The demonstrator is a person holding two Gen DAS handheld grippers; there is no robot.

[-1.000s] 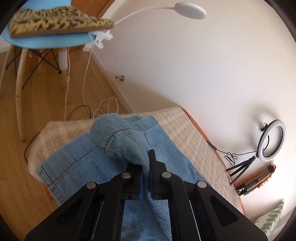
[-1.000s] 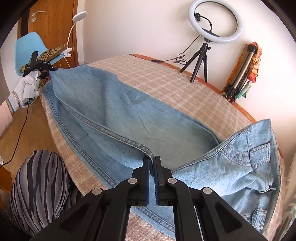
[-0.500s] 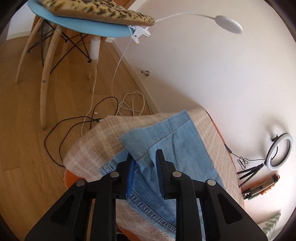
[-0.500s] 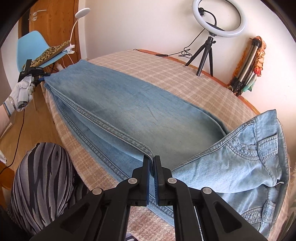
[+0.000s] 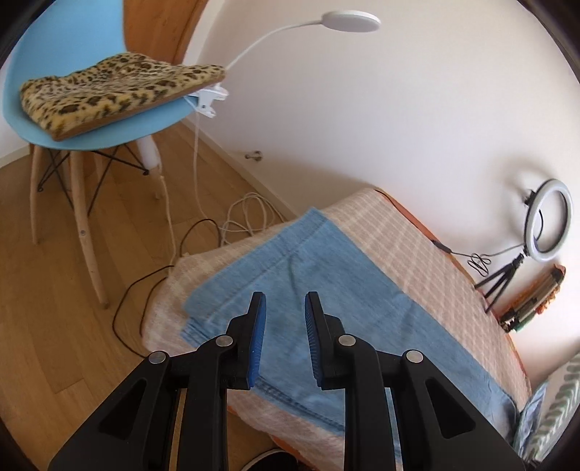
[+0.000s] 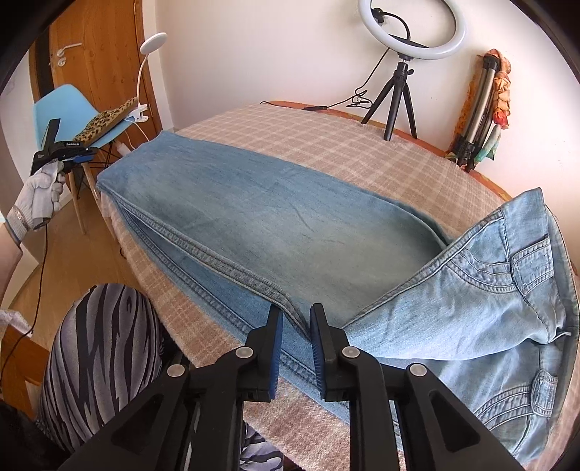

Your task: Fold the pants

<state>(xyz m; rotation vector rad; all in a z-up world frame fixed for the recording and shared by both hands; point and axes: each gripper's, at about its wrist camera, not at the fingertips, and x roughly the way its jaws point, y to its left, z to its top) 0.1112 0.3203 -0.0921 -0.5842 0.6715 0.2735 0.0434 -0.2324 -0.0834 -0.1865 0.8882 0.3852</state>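
Light blue jeans (image 6: pixel 275 221) lie folded lengthwise, one leg on the other, on a table with a beige checked cloth (image 6: pixel 326 145). The waist and pockets (image 6: pixel 507 290) bunch at the right. The leg hems (image 5: pixel 290 261) lie at the table's left end. My left gripper (image 5: pixel 284 300) is open and empty, held above the hems; it also shows in the right wrist view (image 6: pixel 59 155) in a gloved hand. My right gripper (image 6: pixel 295 313) is open, its fingers on either side of the folded seam edge near the crotch.
A blue chair (image 5: pixel 90 119) with a leopard cushion (image 5: pixel 116 90) and a clip lamp (image 5: pixel 348 20) stands left of the table. Cables (image 5: pixel 235 224) lie on the wood floor. A ring light on a tripod (image 6: pixel 409 47) stands at the table's back. My striped knee (image 6: pixel 101 355) is at the front edge.
My left gripper laid the leg hems on the table's left end, opened and lifted away. My right gripper opened from its grip on the seam. The jeans now lie flat.
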